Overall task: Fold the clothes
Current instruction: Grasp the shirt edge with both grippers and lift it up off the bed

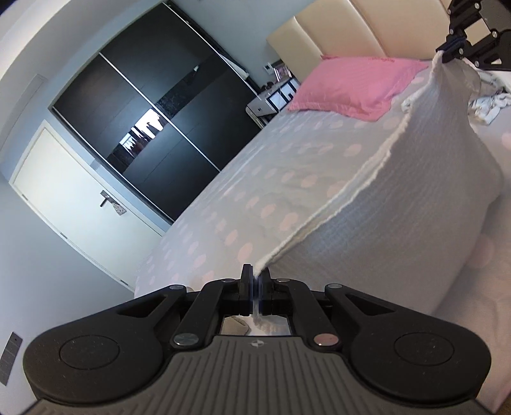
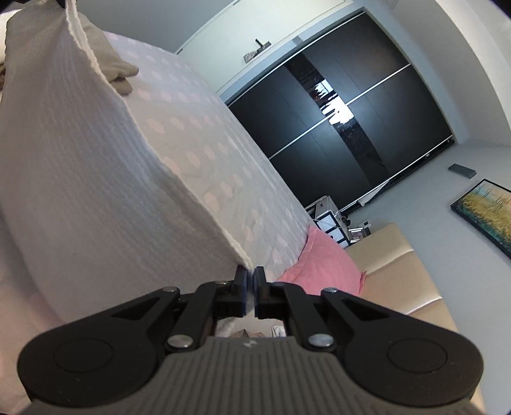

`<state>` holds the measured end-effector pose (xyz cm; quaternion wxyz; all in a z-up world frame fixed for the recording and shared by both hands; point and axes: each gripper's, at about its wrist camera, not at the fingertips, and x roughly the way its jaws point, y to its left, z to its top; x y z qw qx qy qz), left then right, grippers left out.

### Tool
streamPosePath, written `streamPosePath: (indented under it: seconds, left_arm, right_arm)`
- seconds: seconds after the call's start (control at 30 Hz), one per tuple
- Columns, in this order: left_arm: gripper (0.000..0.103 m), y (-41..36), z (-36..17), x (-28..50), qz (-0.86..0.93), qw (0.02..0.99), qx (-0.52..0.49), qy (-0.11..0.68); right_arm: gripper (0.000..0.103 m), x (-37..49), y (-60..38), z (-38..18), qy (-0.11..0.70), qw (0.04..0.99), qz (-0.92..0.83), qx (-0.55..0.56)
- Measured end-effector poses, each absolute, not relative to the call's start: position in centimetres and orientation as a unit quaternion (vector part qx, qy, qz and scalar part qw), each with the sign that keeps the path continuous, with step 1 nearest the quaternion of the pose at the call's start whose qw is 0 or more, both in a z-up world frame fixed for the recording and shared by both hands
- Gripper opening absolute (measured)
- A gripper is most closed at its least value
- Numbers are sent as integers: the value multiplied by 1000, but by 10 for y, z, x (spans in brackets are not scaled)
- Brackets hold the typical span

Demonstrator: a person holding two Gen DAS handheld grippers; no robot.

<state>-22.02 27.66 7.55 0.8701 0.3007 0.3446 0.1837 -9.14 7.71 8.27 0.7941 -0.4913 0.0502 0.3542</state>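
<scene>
Waffle-textured white cloth (image 1: 399,191) pinched taut between grippers.

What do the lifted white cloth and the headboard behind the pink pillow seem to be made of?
White cloth: probably cotton in a waffle weave, matte; a grid of small dimples and a soft, slightly frayed edge show. Headboard: seemingly cream leather or faux leather, padded in vertical panels with a soft sheen; which of the two cannot be told.

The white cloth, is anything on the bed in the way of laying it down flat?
Nothing visible lies right under it. The white cloth hangs between the left gripper and right gripper, over bare dotted bedspread. The pink pillow sits off near the headboard, and a beige garment lies toward the far end.
</scene>
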Motion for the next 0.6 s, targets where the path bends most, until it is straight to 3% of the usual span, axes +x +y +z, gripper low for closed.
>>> streamPosePath:
  seconds: [0.6]
  left_arm:
    - [1,381,-104,-52,164,796,299,500]
  right_arm:
    - [5,79,210,-80,219,764,351,-495]
